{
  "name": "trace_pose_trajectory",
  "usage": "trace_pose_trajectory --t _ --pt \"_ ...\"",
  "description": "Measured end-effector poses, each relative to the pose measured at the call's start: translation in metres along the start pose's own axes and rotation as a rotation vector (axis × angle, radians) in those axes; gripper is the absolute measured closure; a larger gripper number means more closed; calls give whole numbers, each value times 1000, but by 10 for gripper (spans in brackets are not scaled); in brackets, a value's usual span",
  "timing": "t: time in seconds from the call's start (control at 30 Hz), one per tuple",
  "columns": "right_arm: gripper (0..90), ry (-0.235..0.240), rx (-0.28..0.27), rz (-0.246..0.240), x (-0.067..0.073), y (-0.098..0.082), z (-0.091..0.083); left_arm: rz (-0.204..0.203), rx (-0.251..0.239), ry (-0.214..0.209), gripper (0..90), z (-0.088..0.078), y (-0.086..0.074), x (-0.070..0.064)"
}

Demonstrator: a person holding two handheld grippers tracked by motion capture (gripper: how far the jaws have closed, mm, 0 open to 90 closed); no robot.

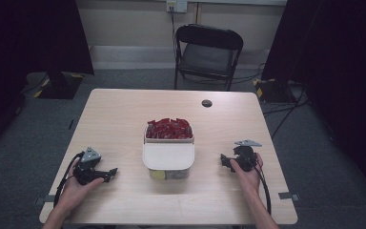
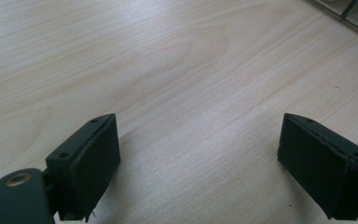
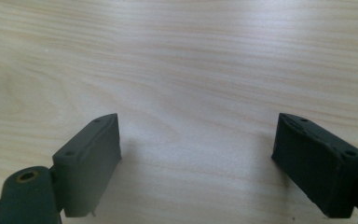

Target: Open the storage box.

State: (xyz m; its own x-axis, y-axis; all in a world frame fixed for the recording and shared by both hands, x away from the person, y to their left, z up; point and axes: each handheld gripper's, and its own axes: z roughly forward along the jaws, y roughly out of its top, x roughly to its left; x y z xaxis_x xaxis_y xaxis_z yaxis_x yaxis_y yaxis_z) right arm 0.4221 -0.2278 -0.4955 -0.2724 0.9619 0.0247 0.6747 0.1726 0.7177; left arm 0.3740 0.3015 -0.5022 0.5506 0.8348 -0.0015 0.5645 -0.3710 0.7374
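Pale wood-grain worktop (image 1: 124,119) carries one clear container (image 1: 168,155) at its centre, between the two hands and well apart from each. Its far compartment holds red packets (image 1: 169,129); a cream lid (image 1: 168,155) covers the near part, with yellowish contents showing through the front wall.

Left hand-held gripper (image 1: 108,173) rests on the worktop at the near left, pointing toward the container. Its jaws stand spread, with bare wood between them in the left gripper view.

Right hand-held gripper (image 1: 225,161) rests at the near right, facing the container. Its jaws are likewise spread, nothing between them.

Small dark round mark (image 1: 207,103) sits on the far part of the worktop. Black folding chair (image 1: 208,52) stands beyond the far edge.
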Motion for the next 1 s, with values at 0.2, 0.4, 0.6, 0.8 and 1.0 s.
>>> trace_pose_trajectory --t 0.2,0.4,0.6,0.8,1.0 --pt "145 4 -14 0 2 1 -5 0 0 0 124 0 0 0" --pt "161 22 -20 6 1 3 -7 -1 0 0 123 0 0 0" --pt "176 48 -58 5 3 5 -16 0 1 1 123 0 0 0" --pt "160 51 -75 -19 8 7 -22 -1 0 0 123 0 0 0" --pt "142 78 -100 -58 18 10 -32 -1 0 0 123 0 0 0"
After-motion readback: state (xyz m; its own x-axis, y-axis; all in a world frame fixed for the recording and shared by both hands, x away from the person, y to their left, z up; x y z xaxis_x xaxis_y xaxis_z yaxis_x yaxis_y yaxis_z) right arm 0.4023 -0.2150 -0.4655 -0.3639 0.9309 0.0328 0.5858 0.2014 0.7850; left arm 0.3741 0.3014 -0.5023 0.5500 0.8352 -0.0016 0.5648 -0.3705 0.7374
